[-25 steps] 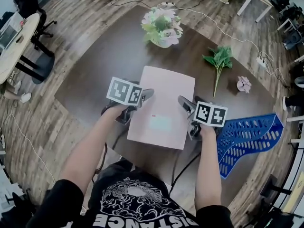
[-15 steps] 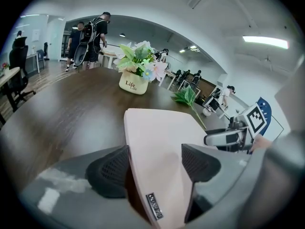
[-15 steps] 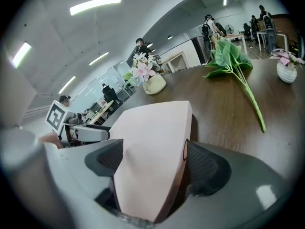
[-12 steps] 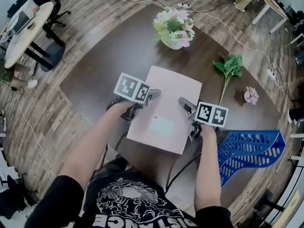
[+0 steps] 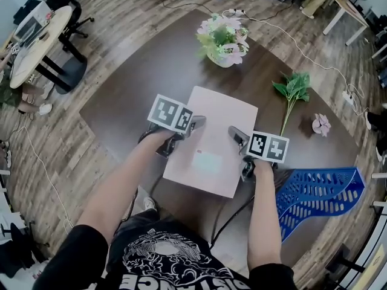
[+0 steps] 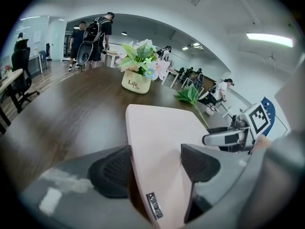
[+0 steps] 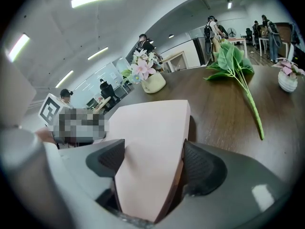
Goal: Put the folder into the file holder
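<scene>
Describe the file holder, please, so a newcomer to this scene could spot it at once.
Find the dark brown table and go to its near right corner, beside the right gripper. The file holder lies there: bright blue, pierced with rows of slots, unlike the plain pink folder and green sprig.

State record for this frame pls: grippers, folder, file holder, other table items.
left gripper: shut on folder, left edge
right gripper: shut on folder, right edge
folder: pink, level, over the table
file holder: blue, lying at right, apart from folder
other: flower pot at far side; leafy stem and small pink flower at right
</scene>
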{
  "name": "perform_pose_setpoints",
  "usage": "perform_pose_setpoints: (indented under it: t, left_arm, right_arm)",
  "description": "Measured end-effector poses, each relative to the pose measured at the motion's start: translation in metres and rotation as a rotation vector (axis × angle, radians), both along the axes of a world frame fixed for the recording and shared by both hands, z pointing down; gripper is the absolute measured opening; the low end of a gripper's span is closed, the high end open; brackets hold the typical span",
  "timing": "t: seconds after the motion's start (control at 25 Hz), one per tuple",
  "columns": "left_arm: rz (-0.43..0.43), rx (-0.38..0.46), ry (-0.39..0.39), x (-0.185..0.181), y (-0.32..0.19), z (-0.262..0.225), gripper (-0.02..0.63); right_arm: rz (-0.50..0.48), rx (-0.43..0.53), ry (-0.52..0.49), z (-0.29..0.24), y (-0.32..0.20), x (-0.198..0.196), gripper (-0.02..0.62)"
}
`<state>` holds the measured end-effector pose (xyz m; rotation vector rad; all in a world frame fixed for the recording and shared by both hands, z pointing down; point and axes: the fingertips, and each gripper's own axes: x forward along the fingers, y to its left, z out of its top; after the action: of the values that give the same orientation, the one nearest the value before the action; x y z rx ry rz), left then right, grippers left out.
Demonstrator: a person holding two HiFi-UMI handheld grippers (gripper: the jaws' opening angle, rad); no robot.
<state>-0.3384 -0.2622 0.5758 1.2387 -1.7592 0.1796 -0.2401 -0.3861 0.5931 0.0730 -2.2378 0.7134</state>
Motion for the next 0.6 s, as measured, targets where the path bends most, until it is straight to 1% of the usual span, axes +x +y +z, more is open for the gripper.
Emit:
perform_pose_setpoints:
  t: [0.32, 0.6]
  left_arm:
    - [0.012, 0.036, -0.088, -0.009, -0.006, -0.032, 0.339]
    - [0.026, 0.107, -0.145, -0.015, -0.018, -0.068, 0.331]
  right_arm:
    - [0.015, 0.077, -0.091, -0.032, -0.005, -0.010, 0.380]
    - [0.055, 0.166, -0.163, -0.070, -0.014, -0.008, 0.374]
